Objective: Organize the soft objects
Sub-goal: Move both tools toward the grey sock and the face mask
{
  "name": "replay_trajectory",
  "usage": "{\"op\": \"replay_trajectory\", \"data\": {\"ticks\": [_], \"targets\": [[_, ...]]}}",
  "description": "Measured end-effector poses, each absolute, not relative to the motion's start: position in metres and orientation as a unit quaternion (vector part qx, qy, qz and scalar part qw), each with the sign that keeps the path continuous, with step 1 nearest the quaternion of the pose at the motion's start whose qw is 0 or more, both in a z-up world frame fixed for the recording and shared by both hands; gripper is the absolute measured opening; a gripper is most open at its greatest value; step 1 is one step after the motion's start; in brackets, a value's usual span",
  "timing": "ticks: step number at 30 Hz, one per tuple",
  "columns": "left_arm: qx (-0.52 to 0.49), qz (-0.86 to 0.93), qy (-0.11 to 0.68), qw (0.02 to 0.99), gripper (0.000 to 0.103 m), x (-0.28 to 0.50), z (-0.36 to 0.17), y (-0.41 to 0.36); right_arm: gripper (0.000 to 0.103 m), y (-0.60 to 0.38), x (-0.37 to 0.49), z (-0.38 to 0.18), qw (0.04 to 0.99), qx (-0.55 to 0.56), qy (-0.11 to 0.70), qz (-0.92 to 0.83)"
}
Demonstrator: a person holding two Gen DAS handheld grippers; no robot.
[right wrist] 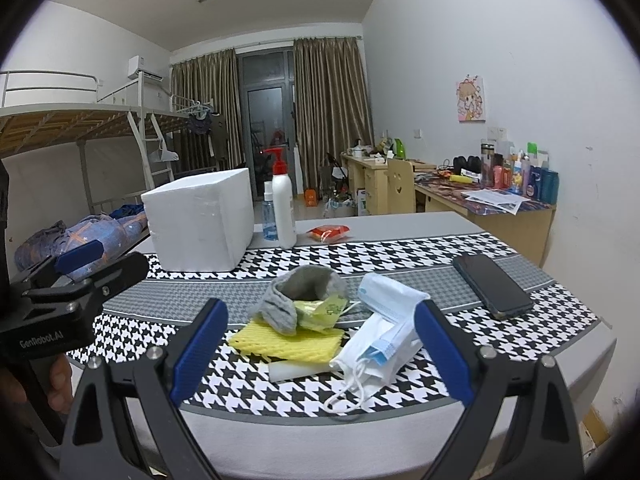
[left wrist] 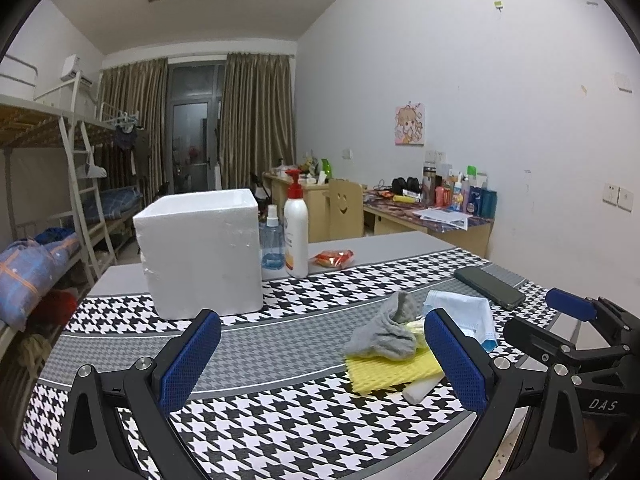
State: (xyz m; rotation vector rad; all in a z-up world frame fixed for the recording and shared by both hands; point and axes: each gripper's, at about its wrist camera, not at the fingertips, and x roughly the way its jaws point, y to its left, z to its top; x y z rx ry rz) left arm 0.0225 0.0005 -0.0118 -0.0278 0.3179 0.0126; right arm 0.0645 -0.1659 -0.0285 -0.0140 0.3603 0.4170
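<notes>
Your left gripper holds its blue-padded jaws wide apart and empty above the near edge of the table, over the houndstooth cloth; your right gripper is likewise spread wide, gripping nothing, with the pile of soft objects framed between its fingers. In that pile, a crumpled grey sock lies on top of a yellow ribbed sponge cloth, and a pale yellow-green wrapper is tucked against the sock. A white foam strip pokes out from under the yellow cloth at its near side. Just to the right, touching the pile, lies a bundle of blue and white face masks, whose ear loops trail toward the table's near edge. In the left wrist view the pile sits just inside the right-hand finger, and your right gripper appears beyond it at the frame's right edge. Farther back on the cloth stands a white foam box, open at the top, left of the pile. Beside the box stand a blue spray bottle and a white pump bottle with a red head, and near these lies a red snack packet. A dark phone lies flat to the right of the masks, apart from them.
</notes>
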Motion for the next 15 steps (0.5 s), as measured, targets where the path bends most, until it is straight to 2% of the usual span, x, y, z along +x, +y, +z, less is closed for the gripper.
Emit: {"op": "replay_trajectory", "data": {"ticks": [15], "targets": [[-0.007, -0.021, 0.210, 0.977, 0.102, 0.068, -0.016, -0.009, 0.097, -0.175, 0.097, -0.032, 0.960, -0.002, 0.213, 0.180]]}}
